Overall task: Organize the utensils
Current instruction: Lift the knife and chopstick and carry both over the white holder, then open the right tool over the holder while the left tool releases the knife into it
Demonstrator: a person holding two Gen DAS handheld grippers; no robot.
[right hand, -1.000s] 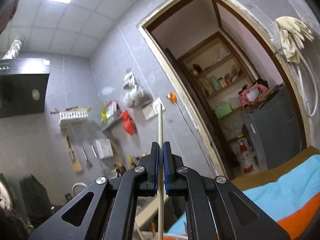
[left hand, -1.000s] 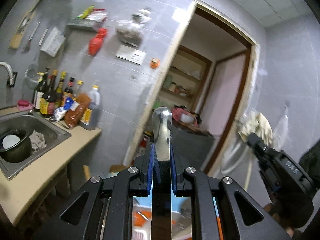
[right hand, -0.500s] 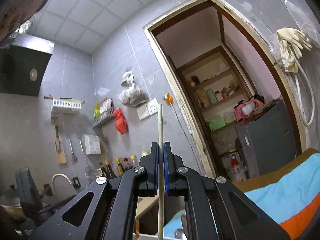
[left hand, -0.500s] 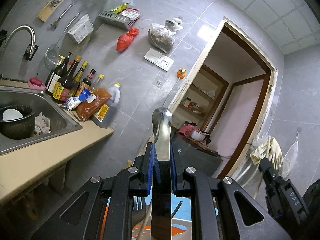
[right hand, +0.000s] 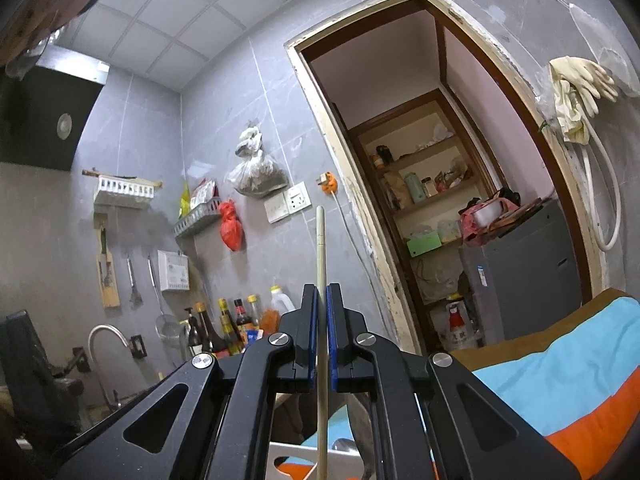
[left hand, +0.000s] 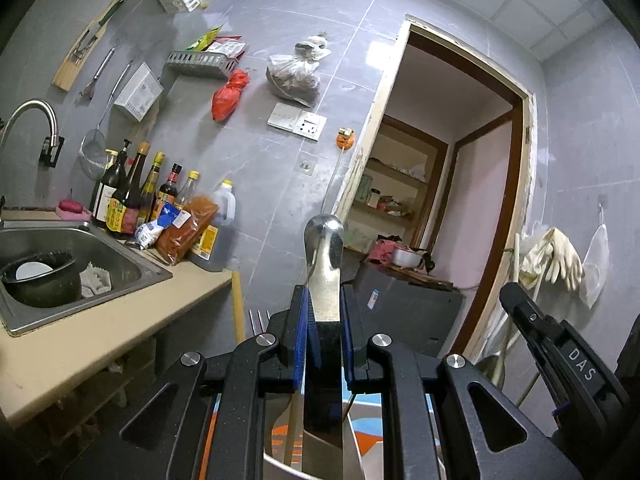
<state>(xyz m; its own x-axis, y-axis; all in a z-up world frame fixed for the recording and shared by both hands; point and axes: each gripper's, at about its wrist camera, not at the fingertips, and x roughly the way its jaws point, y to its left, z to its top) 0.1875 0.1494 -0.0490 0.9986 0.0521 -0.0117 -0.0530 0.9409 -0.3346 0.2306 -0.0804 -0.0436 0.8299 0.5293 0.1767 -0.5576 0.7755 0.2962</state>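
Left gripper [left hand: 324,336] pinches a metal utensil handle [left hand: 323,268], held upright, likely for dropping into the white holder [left hand: 280,470] below it; right gripper [right hand: 321,336] clamps a chopstick [right hand: 321,276] vertically, above the white rack [right hand: 316,458], probably same reason; fork tines [left hand: 259,316] just left.

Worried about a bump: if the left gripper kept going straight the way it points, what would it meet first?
Probably nothing soon. The left gripper, shut on a metal utensil handle, points up over open floor toward the grey tiled wall beside the doorway; depth is unclear.
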